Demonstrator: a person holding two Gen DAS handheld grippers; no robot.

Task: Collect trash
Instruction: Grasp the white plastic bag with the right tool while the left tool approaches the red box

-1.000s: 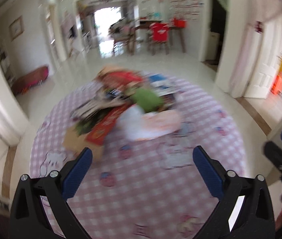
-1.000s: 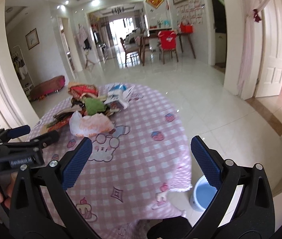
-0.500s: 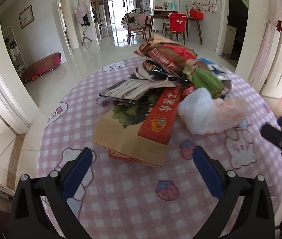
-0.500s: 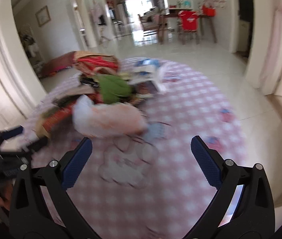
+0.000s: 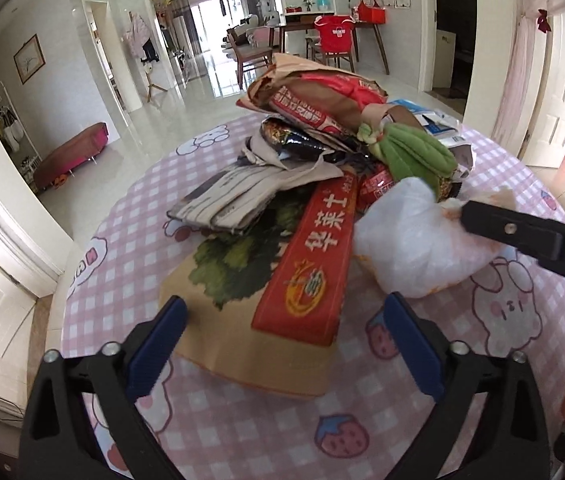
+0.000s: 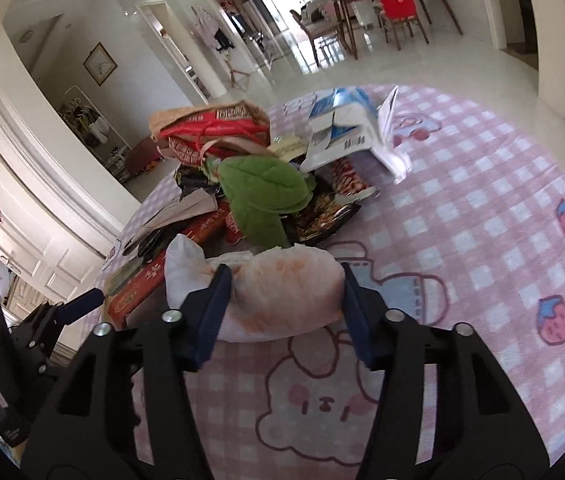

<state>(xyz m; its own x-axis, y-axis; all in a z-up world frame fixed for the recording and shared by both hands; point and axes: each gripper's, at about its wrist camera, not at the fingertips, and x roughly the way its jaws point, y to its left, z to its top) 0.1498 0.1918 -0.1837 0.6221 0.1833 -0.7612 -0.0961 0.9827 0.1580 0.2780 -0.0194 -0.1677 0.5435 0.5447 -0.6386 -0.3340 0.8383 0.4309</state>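
A pile of trash lies on a round table with a pink checked cloth point(image 5: 242, 432). Nearest my left gripper point(image 5: 282, 340) is a flat brown paper bag with a red banner point(image 5: 310, 264); the gripper is open and straddles its near edge. A white plastic bag with orange stains point(image 6: 282, 300) lies at the pile's right side and also shows in the left wrist view point(image 5: 414, 248). My right gripper point(image 6: 282, 316) has its jaws on both sides of this bag, pressing into it. A green leaf-shaped plush point(image 6: 266, 192) lies behind it.
Further back in the pile are a crumpled brown and red bag point(image 5: 322, 92), a grey striped packet point(image 5: 238, 196) and a blue and white carton point(image 6: 342, 124). The table edge point(image 5: 94, 240) drops to a tiled floor. Chairs and a table point(image 5: 330, 40) stand far back.
Both grippers have moved in close to the pile. The right gripper has narrowed from wide open and now grips the white plastic bag. The left gripper stays open.
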